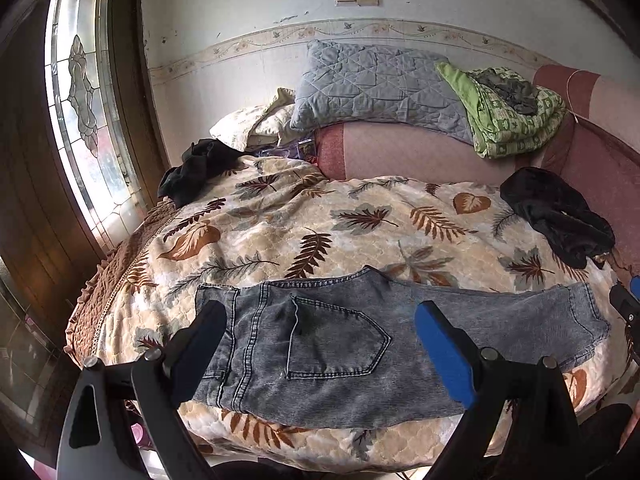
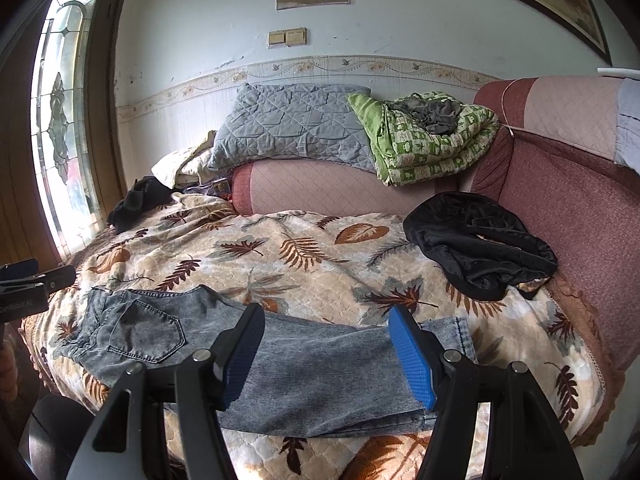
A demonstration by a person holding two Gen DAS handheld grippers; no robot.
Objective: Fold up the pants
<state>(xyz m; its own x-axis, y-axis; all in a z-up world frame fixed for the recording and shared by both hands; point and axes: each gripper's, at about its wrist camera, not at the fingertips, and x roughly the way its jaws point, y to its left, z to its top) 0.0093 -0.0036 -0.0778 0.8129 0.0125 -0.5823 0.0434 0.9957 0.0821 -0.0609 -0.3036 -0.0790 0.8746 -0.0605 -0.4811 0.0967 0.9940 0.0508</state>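
Note:
Grey washed jeans lie flat on the leaf-patterned blanket, folded lengthwise, waist at the left, leg cuffs at the right, back pocket facing up. My left gripper is open, hovering over the waist and pocket area, holding nothing. My right gripper is open over the leg end of the jeans, near the cuffs, holding nothing. The right gripper's tip shows at the right edge of the left wrist view. The left gripper shows at the left edge of the right wrist view.
A black garment lies at the blanket's right side, another black garment at the far left. A grey quilted pillow and a green folded quilt rest on the pink sofa back. A glass door stands left.

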